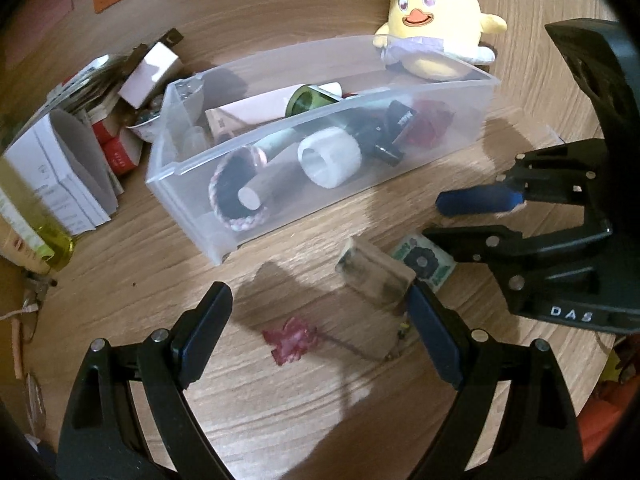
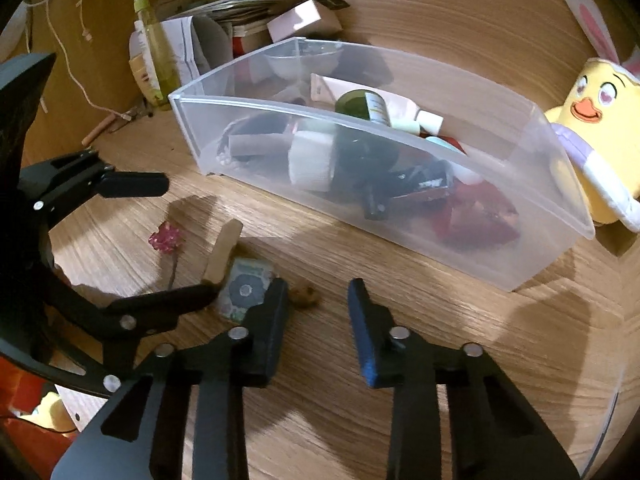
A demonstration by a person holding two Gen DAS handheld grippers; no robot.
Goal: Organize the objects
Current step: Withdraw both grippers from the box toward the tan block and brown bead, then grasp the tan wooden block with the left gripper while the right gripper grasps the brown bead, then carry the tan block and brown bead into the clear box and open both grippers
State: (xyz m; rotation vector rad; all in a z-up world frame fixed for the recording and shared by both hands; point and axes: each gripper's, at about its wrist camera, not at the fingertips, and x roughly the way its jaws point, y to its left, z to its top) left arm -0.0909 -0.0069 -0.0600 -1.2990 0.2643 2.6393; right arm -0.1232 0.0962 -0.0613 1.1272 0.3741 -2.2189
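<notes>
A clear plastic bin (image 1: 320, 208) lies on the wooden surface (image 1: 280, 380) and serves as the landmark here. Inside it are a white tape roll (image 1: 329, 156), a dark green bottle (image 1: 306, 100), a pink-edged black pouch (image 1: 236, 188) and a red item (image 1: 426, 122) at the bin's end nearest the yellow chick plush (image 1: 436, 20), which leans against the bin's far wall. In front of the bin, on the surface, are a small wooden block (image 1: 374, 276), a green-patterned packet (image 1: 424, 262) touching it, and a pink flower charm (image 1: 292, 340) a little farther from the bin. The left gripper (image 1: 320, 340) hovers over the surface in front of the bin, jaws wide apart and holding nothing, one tip beside the block. The right gripper (image 2: 318, 320) is also in front of the bin, jaws apart and empty, beside the packet. Boxes and papers (image 1: 60, 168) are piled just past the bin's short end.
</notes>
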